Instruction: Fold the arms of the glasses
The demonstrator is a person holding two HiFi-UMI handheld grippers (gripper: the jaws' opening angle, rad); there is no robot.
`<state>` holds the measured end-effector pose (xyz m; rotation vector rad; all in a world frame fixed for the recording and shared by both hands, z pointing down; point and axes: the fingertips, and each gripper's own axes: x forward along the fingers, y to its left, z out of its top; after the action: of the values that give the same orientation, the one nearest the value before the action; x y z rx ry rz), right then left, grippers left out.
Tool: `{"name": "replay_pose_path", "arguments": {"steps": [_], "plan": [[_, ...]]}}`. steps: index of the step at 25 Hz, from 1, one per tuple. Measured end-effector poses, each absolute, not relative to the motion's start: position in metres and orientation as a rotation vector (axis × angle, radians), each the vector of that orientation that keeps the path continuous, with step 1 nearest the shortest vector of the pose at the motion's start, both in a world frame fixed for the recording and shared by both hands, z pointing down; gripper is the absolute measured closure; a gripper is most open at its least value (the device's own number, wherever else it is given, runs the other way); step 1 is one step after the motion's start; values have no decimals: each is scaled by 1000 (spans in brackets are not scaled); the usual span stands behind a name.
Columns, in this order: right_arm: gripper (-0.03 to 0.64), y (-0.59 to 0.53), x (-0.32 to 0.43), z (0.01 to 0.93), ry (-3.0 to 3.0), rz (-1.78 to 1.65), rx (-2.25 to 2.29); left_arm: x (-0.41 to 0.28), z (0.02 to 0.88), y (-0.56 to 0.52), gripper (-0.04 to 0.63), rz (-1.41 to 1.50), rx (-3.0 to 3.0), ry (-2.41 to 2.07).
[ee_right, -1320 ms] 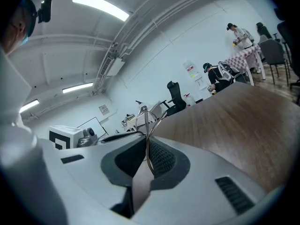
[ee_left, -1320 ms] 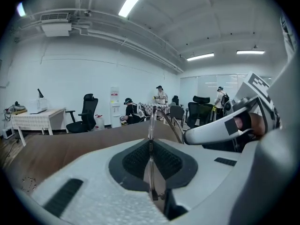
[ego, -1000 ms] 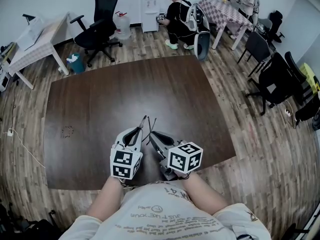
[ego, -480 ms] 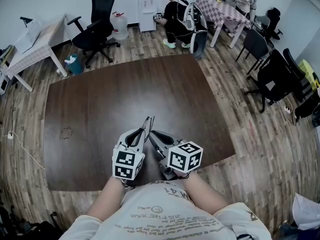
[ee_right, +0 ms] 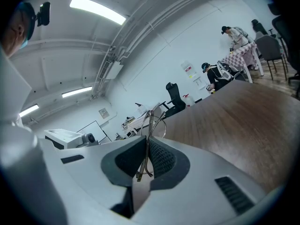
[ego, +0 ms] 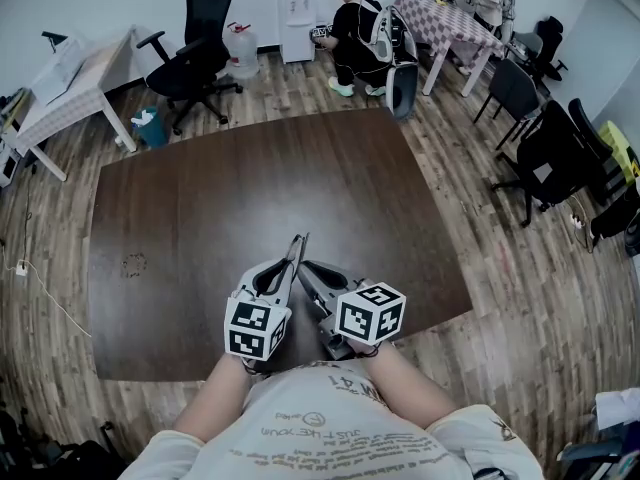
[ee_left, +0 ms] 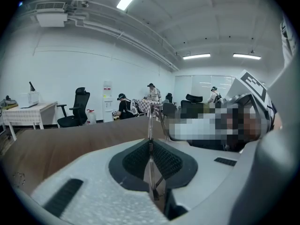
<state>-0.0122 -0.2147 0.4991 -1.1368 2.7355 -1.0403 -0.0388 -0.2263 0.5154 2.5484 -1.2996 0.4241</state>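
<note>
Over the near edge of the dark table (ego: 200, 198), just in front of the person: holding the glasses (ego: 299, 251) clear of the wood with 2 grippers at once. On the left gripper (ego: 289, 265), shut down to a sliver, clamping a thin wire part of the glasses upright between the ribbed pads (ee_left: 133, 161). On the right gripper (ego: 306, 267), likewise almost fully closed, pinching the frame low down and leaving both lens rims standing beyond the tips.

Judging from the right gripper view, far along. Looks like at least 1 arm already folded in, going by the wires lying close and nearly parallel to the rims. Cannot tell whether both are fully home. Probably left to do: pressing the last arm flat against the frame, then setting the glasses down.

No brand or lettering legible on the glasses. Only black-and-white square patterns, no letters, on each marker cube (ego: 370, 314). Printed text across the person's pale shirt (ego: 330, 428), seen upside down in the head view and too small to read with confidence.
</note>
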Motion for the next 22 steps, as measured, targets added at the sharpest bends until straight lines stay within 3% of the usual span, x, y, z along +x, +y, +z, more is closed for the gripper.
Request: {"name": "replay_pose_path", "arguments": {"steps": [9, 22], "plan": [[588, -216, -22, 500, 2762, -1052, -1125, -48, 519, -227, 561, 345, 2489, -1270], [588, -225, -14, 511, 2756, -1054, -1179, -84, 546, -254, 560, 553, 2428, -1472]]}}
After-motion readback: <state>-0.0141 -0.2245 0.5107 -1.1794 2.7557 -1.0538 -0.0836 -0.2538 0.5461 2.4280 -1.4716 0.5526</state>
